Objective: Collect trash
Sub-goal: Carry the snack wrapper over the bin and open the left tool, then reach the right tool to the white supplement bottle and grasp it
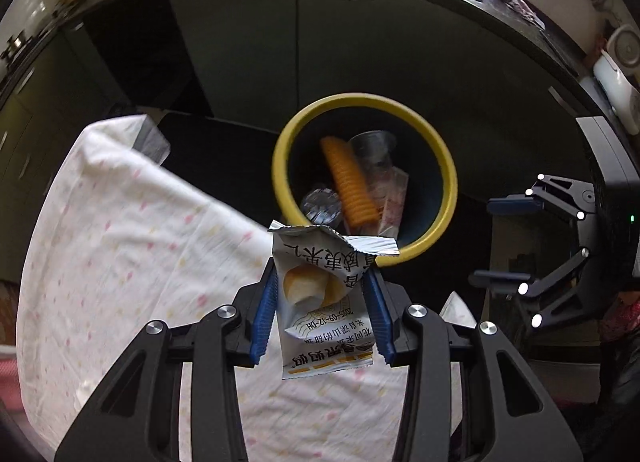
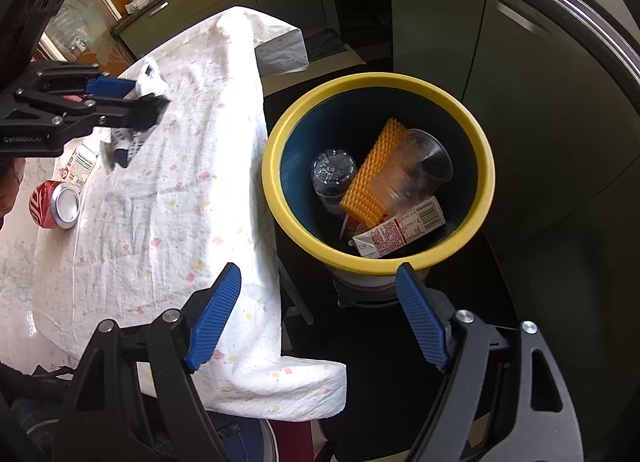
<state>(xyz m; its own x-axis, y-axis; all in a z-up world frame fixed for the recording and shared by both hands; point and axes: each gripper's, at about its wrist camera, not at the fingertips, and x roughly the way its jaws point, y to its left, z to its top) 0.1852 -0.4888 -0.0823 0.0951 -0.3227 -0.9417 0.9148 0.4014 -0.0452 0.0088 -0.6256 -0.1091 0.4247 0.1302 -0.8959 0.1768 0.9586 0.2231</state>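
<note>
A white snack wrapper [image 1: 320, 302] with a bun picture hangs between the blue pads of my left gripper [image 1: 322, 274], which is shut on it above the table's edge, just short of the bin. The yellow-rimmed bin [image 1: 448, 166] stands on the floor beside the table and holds an orange ribbed piece [image 2: 370, 178], a clear cup [image 2: 420, 166], a plastic bottle [image 2: 332, 174] and a small carton [image 2: 400, 232]. My right gripper [image 2: 318, 268] is open and empty, hovering near the bin's rim [image 2: 486, 170]. In the right wrist view the left gripper [image 2: 150, 96] carries the wrapper [image 2: 122, 142] over the cloth.
A white cloth [image 2: 180, 182] with small pastel marks covers the table. On it lie a crushed red can [image 2: 54, 204] and a flat printed packet [image 2: 82, 164]. Dark kitchen cabinets [image 2: 436, 30] and a counter stand behind the bin.
</note>
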